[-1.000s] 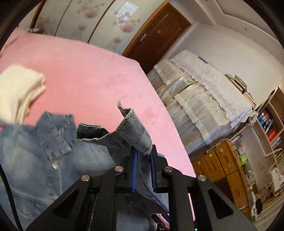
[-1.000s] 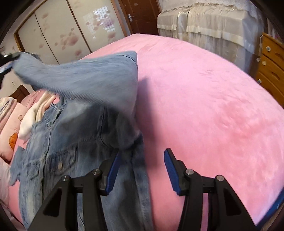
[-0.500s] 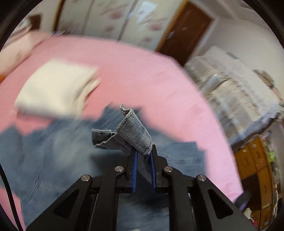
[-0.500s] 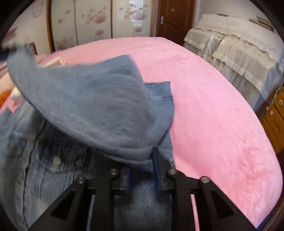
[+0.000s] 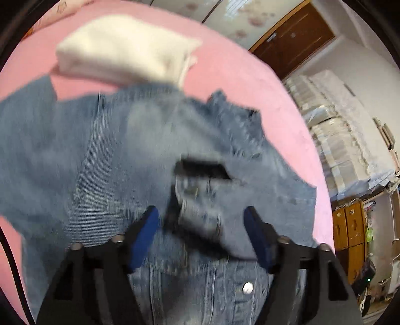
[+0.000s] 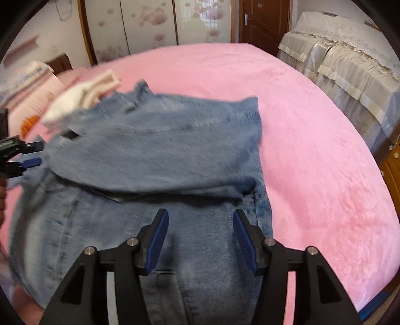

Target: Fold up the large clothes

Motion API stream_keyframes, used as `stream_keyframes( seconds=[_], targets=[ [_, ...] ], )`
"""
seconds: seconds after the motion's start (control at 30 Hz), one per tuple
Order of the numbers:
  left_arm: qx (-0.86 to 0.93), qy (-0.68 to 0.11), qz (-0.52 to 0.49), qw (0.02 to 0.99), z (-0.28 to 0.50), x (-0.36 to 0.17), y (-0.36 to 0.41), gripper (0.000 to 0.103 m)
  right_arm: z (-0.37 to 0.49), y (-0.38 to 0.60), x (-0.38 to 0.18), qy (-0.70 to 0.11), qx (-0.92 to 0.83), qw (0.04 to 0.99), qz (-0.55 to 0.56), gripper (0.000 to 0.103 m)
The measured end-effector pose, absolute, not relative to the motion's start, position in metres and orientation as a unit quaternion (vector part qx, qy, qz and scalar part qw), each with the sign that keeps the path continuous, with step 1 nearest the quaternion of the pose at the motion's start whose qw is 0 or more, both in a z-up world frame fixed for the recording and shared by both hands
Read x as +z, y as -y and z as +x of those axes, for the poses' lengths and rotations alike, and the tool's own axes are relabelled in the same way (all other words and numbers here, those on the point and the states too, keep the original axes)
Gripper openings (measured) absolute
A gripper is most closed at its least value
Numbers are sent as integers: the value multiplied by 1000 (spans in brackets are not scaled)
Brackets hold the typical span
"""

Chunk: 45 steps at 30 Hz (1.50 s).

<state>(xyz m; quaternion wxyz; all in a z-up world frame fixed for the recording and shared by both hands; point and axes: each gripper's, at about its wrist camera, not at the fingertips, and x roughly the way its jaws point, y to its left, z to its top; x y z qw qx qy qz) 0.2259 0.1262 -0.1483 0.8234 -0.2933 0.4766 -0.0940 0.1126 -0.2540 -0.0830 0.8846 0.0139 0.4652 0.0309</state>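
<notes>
A blue denim jacket [image 6: 155,155] lies spread on the pink bed [image 6: 312,150], with one sleeve folded across its body. In the left wrist view my left gripper [image 5: 201,235] hovers low over the jacket [image 5: 100,160]. Its jaws are opening, and the sleeve cuff [image 5: 197,212] lies loose between them, untouched by the pads. My right gripper [image 6: 201,240] is over the jacket's near part. Its jaws are opening too, with flat denim below them and nothing pinched. The left gripper [image 6: 37,153] also shows at the left edge of the right wrist view.
A folded cream garment [image 5: 125,50] sits on the bed just beyond the jacket's collar. Pillows [image 6: 25,82] lie at the head of the bed. Beside the bed stand cloth-covered furniture [image 6: 350,62] and a wooden cabinet [image 5: 350,225]. A brown door [image 6: 262,22] is behind.
My left gripper swung down across the jacket with the sleeve cuff and let it go. The right gripper closed on denim, then opened. The sleeve now lies folded over the body.
</notes>
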Motion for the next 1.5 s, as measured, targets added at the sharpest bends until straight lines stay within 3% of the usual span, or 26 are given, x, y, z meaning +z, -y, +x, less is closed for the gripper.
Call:
stream_keyframes(
  seconds=[0.07,0.33,0.37,0.5,0.73,0.8,0.9,1.0,1.13,1.17,1.2,1.23,1.37,1.5],
  targets=[
    [-111,-466,-322,817,239,-145,-135,72,115,257,-72,-456,40,889,33,66],
    [-97,-512,-382,763,311,-182,-146,70,145,271,-62,-441,30,891,103,66],
    [-95,-519,-385,757,316,-190,-144,68,148,272,-63,-441,28,891,106,66],
    [-124,-559,-394,719,320,-224,-130,41,153,273,-68,-444,23,889,111,66],
    [-158,-569,-373,716,320,-236,-114,42,165,278,-78,-451,11,888,90,66],
    [-164,-571,-377,711,323,-240,-112,46,175,282,-77,-445,5,892,79,66],
    [-168,-569,-363,718,322,-239,-114,44,203,292,-78,-439,0,896,62,66],
    [-157,-560,-302,755,319,-221,-101,26,241,310,-87,-446,-5,893,60,66],
    [-147,-515,-239,810,312,-178,-86,25,290,335,-112,-476,-36,876,67,66],
    [-145,-499,-221,825,311,-163,-84,25,297,340,-119,-482,-37,872,78,63],
    [-141,-483,-204,840,311,-148,-81,24,303,344,-125,-489,-34,867,90,52],
    [-139,-466,-187,853,310,-136,-79,24,308,346,-131,-494,-27,864,97,18],
    [-96,-432,-93,892,317,-128,-68,25,302,335,-120,-442,-49,894,50,16],
    [-55,-517,-80,850,345,-188,-66,29,307,332,-140,-473,-84,877,28,27]
  ],
)
